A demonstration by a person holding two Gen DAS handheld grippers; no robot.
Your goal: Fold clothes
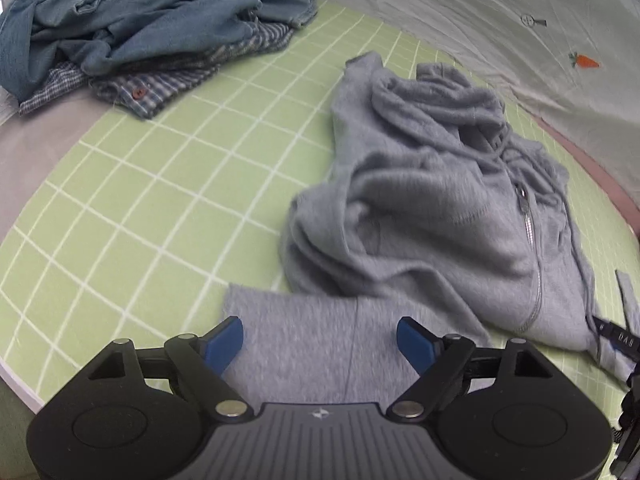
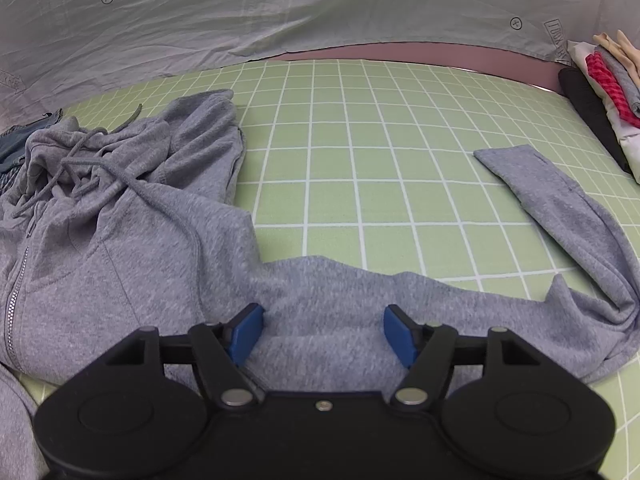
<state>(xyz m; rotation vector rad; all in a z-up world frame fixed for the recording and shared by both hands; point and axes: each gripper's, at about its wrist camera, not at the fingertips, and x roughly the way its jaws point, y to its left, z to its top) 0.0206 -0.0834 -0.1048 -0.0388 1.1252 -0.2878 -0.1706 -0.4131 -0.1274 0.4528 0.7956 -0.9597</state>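
Left gripper [image 1: 320, 338] with jaws wide apart, holding nothing, low over a flat grey sleeve end [image 1: 304, 344] of the hoodie, near the front edge of the green grid mat [image 1: 160, 200]. Blue pads [image 1: 224, 340] on both sides of the cloth, not closed on it.

Far left corner of mat: heap of blue denim clothes [image 1: 140, 20] on top of a checked shirt [image 1: 132, 88], well apart from the hoodie. Middle to right: grey zip hoodie [image 1: 420, 208], crumpled, zipper [image 1: 532, 240] visible on its right part, hood bunched toward the far edge. Behind the mat, a pale sheet with small carrot prints [image 1: 520, 8].

Right gripper [image 2: 323, 334] also spread open, empty, just above the hoodie's other sleeve [image 2: 400, 300]. Body of hoodie [image 2: 120, 240] at left with drawstrings [image 2: 80, 160] tangled on the hood. Sleeve running right along the front edge, then bending back, its cuff [image 2: 516, 168] flat on the mat. Far right corner: stack of folded clothes [image 2: 600, 92], black, pink, white and beige.
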